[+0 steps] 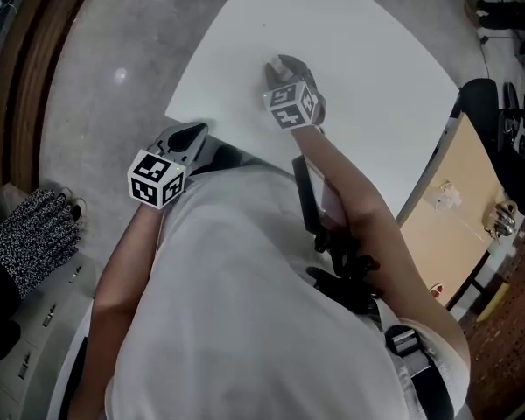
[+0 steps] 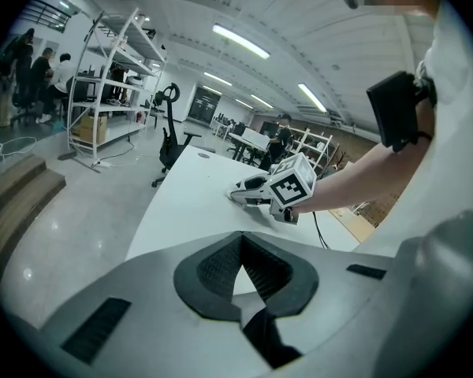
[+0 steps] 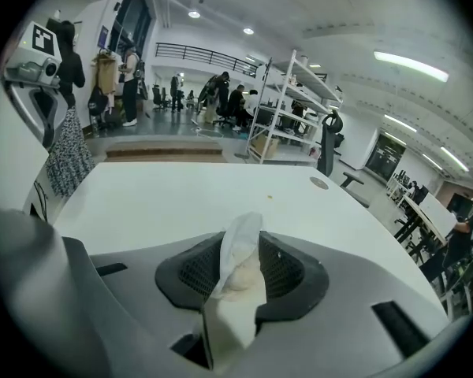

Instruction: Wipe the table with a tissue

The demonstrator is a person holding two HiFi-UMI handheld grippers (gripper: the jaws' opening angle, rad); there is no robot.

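- tissue (image 3: pixel 235 283): white, crumpled wad pinched between the jaws of the right gripper (image 1: pixel 282 66), one end sticking out past the tips. It sits over the middle of the white table (image 1: pixel 359 33).
- The left gripper view shows those tips low at the tabletop. Can't confirm the tissue actually touches.
- Handling, my guess: very light, soft and limp, tears easily, and it will bunch or drag under pressure. Hold it mid-wad as now, leaving enough sticking out so paper and not plastic rubs the surface.
- right gripper: jaws part-way apart and clamped on the tissue, pads pressing both its sides.
- left gripper (image 1: pixel 192 133): jaws closed tip to tip with nothing between them. It hangs just beside the table's near edge, well apart from the right one.
- The tabletop is almost bare, with a small speck (image 3: pixel 270 197) ahead of the tissue and a round grommet (image 3: pixel 320 183) farther off. Nothing blocks a wipe.
- Around it: an office chair (image 3: pixel 327 144) past the far edge, shelving (image 2: pixel 114 85), a tan board (image 1: pixel 455 226) along the table's right side, and people in the background.
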